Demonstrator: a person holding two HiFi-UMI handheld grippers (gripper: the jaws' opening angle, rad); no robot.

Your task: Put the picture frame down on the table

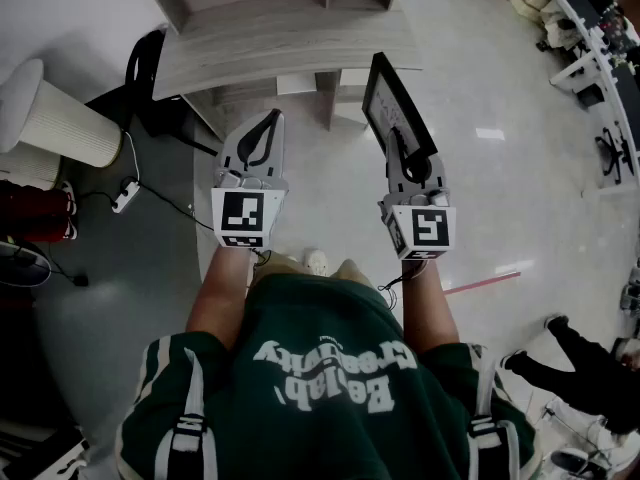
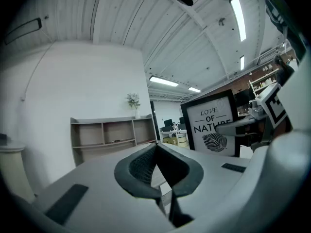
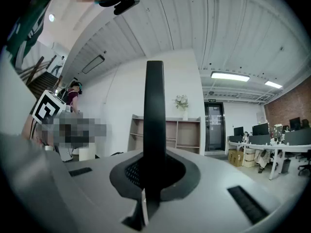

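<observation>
Left tongs (image 2: 157, 147) pressed together, nothing between; picture frame (image 2: 213, 127) right, shelf unit (image 2: 109, 135) behind.

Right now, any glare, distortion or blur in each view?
Head view: sharp, small glare patches on the floor. Left gripper view: fisheye bending, dark corners, ceiling lights blown out, picture frame print legible. Right gripper view: same bending; the frame's edge is a near-black, soft strip.

The black rectangular picture frame (image 1: 393, 103) stands upright in the air, its lower edge clamped between the jaws of the right gripper (image 1: 412, 165). Its white print, reading "LOVE OF NATURE" above a dark leaf, faces toward the left gripper (image 1: 262, 136). The pale grey wood-grain table (image 1: 290, 43) lies ahead of both grippers, just beyond the frame.
</observation>
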